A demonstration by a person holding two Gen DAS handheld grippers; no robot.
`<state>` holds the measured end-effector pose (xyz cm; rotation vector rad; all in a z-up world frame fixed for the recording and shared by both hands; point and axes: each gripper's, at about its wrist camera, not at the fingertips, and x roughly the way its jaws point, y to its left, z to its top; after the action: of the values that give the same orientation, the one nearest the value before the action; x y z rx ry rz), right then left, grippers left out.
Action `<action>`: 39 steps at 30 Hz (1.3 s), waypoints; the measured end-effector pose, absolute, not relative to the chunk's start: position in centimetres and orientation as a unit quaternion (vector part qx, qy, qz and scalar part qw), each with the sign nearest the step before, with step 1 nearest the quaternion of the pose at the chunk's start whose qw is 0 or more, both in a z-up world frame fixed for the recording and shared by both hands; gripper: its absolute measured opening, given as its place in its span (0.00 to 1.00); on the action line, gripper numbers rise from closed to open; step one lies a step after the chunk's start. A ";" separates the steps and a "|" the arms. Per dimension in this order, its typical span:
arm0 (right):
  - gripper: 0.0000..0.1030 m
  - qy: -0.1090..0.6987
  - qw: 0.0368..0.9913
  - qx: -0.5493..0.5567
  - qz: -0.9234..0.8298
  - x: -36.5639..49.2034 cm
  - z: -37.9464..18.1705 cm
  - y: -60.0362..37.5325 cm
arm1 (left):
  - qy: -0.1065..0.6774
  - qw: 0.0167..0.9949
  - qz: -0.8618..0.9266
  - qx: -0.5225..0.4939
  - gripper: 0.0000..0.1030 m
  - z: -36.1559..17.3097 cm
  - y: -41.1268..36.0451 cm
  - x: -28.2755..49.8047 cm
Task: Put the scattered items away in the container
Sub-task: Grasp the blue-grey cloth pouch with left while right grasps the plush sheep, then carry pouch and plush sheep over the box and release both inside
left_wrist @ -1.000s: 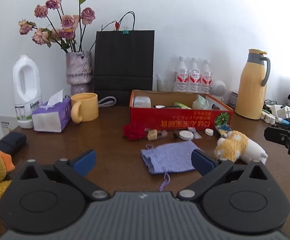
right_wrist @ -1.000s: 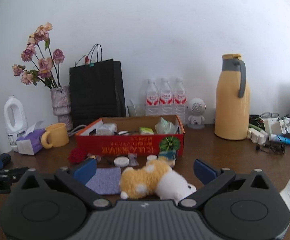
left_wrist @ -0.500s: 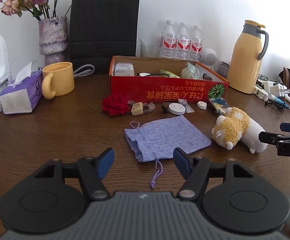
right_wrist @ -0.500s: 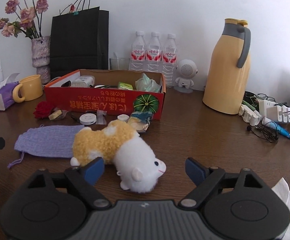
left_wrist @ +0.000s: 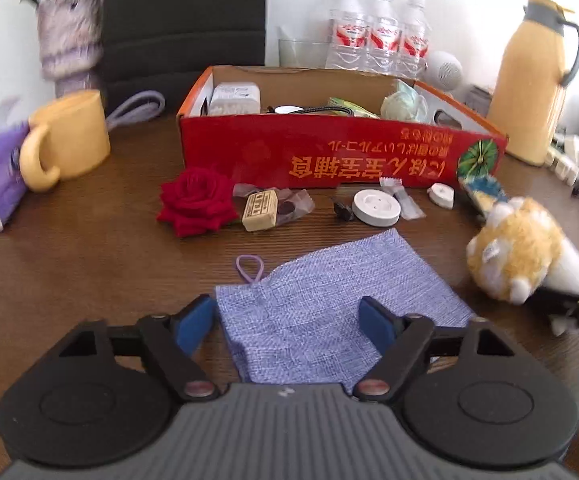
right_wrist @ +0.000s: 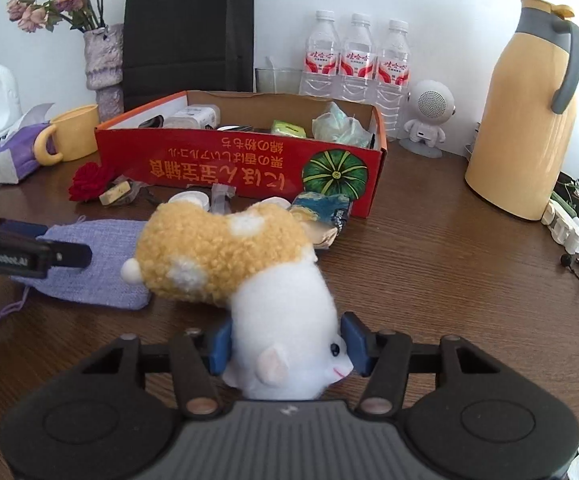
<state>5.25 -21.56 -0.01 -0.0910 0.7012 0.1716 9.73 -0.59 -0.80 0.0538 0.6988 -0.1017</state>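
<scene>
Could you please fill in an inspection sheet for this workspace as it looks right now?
Surface: dark wooden table, crowded.
Job's things: red box partly filled; plush toy, purple pouch, red rose, white disc and small packets lie loose in front of it.
Clutter: yellow mug, tissue pack, yellow flask, water bottles, speaker figure.
Grippers: right gripper closing on the plush's white head, fingers at its sides; left gripper open, straddling the pouch.
Cables: tangle with power strip at the right edge.
Surroundings: white wall, black bag, vase of flowers.
</scene>
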 end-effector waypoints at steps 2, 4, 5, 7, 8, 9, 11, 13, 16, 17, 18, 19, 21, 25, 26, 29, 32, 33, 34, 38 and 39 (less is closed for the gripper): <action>0.52 0.339 0.937 -0.029 0.083 4.7 -0.1 -21.6 | 0.325 0.943 -0.063 0.024 0.38 -0.9 -1.0 9.1; 0.51 0.338 0.937 -0.016 0.088 4.1 -0.1 -21.5 | 0.316 0.947 -0.053 0.034 0.17 -0.8 -1.6 8.6; 0.51 0.338 0.937 -0.014 0.088 3.8 0.0 -21.3 | 0.310 0.949 -0.042 0.045 0.14 -0.8 -1.9 8.3; 0.50 0.334 0.938 -0.012 0.088 3.0 0.3 -21.0 | 0.293 0.954 -0.026 0.050 0.12 -0.3 -2.1 7.1; 0.50 0.328 0.941 -0.010 0.085 2.5 0.6 -21.0 | 0.282 0.958 -0.025 0.038 0.12 0.4 -1.9 6.2; 0.49 0.320 0.944 -0.008 0.080 1.8 1.0 -20.9 | 0.270 0.962 -0.026 0.024 0.12 1.3 -1.6 5.2; 0.49 0.302 0.951 -0.001 0.070 0.4 2.2 -20.8 | 0.244 0.970 -0.021 0.004 0.12 3.2 -0.8 2.9; 0.49 0.282 0.957 0.010 0.061 -0.9 3.3 -20.6 | 0.219 0.975 -0.025 -0.006 0.12 4.8 -0.2 0.7; 0.47 0.251 0.967 0.016 0.041 -2.6 4.4 -20.1 | 0.195 0.980 -0.037 -0.002 0.12 6.3 0.2 -1.8; 0.46 0.243 0.969 0.015 0.031 -3.1 4.7 -20.0 | 0.192 0.981 -0.036 0.001 0.12 6.7 0.3 -2.4; 0.46 0.236 0.971 0.016 0.023 -3.6 4.8 -19.9 | 0.190 0.981 -0.039 0.000 0.13 6.9 0.3 -2.9; 0.45 0.231 0.973 0.018 0.017 -4.1 5.0 -19.9 | 0.187 0.981 -0.044 -0.002 0.13 7.2 0.4 -3.4; 0.45 0.223 0.974 0.027 0.009 -5.4 5.2 -20.0 | 0.181 0.982 -0.052 -0.009 0.13 7.6 0.6 -4.6; 0.44 0.219 0.975 0.029 0.007 -7.4 4.8 -20.3 | 0.183 0.981 -0.057 -0.004 0.13 7.1 0.5 -6.3; 0.44 0.220 0.975 0.031 0.008 -7.8 4.7 -20.5 | 0.188 0.980 -0.057 -0.006 0.13 6.9 0.6 -6.5; 0.43 0.215 0.976 0.046 0.012 -8.6 5.3 -20.8 | 0.193 0.979 -0.058 -0.015 0.13 7.0 1.1 -7.0; 0.42 0.200 0.979 0.033 0.027 -8.4 7.1 -20.7 | 0.176 0.982 -0.063 -0.023 0.13 8.3 1.7 -6.9; 0.41 0.198 0.979 0.027 0.034 -7.9 7.7 -20.6 | 0.168 0.983 -0.067 -0.026 0.13 8.8 1.9 -6.6; 0.41 0.198 0.979 0.024 0.040 -7.3 8.2 -20.5 | 0.164 0.983 -0.073 -0.031 0.13 9.1 2.1 -6.2; 0.41 0.195 0.979 0.013 0.059 -4.3 10.3 -20.1 | 0.177 0.980 -0.085 -0.014 0.13 9.6 2.0 -3.3; 0.41 0.193 0.979 0.007 0.061 -3.3 11.0 -20.1 | 0.176 0.980 -0.093 -0.006 0.13 10.0 2.0 -2.4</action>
<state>-3.35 -20.11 10.98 0.0133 0.3877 0.1231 -2.43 2.00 9.99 -0.0111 0.3539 -0.1866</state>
